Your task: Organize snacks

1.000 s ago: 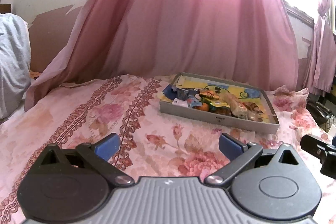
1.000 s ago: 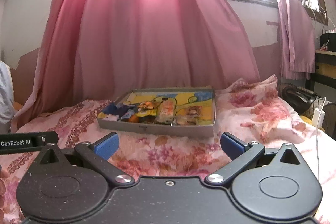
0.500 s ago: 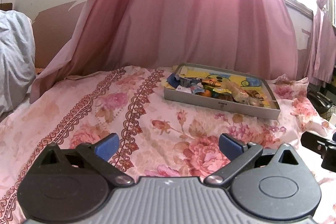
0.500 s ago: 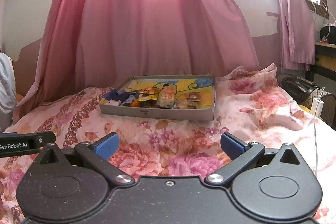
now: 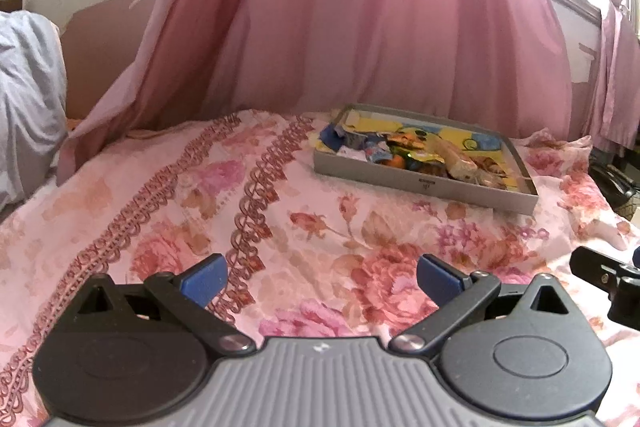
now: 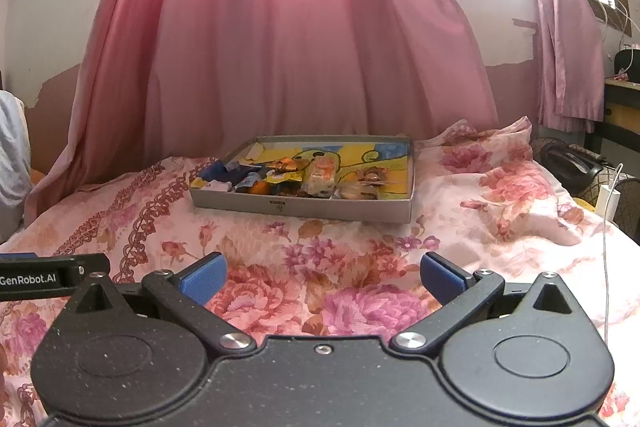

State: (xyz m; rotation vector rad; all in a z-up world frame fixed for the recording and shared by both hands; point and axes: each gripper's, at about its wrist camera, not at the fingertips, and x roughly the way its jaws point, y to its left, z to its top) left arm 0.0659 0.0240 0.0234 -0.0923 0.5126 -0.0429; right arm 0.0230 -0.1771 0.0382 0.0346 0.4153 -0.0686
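Left gripper point(image 5: 318, 277): I see its blue pads spread wide with nothing between them; it hangs over the flowered bedspread point(image 5: 280, 227), well short of the tray.
Right gripper point(image 6: 322, 277): jaws likewise apart and empty; it sits just beside the left one, facing the tray's near wall almost square-on.
Tray point(image 6: 304, 205): a shallow grey box with a cartoon-printed floor; it rests on the bed toward the far edge, close under the pink curtain point(image 6: 280, 47).
Snacks point(image 6: 316, 179): all the packets I can make out lie inside the tray, crowded along its near wall from the left corner toward the right; blue wrappers point(image 5: 340, 141) sit at the left end, a long pale packet point(image 5: 456, 161) near the middle, brownish ones at the right; the far half of the tray floor is bare.
Bedspread around the tray: I see no loose packet on it.
Step in hand, as I judge it: undecided; snacks gathered in the tray with both grippers standing off fits either a heap waiting to be sorted within the tray or a collection already made.
Next move: I cannot name one grasp with confidence; any reach must clear the near wall; thin wrappers will likely crumple and slide.
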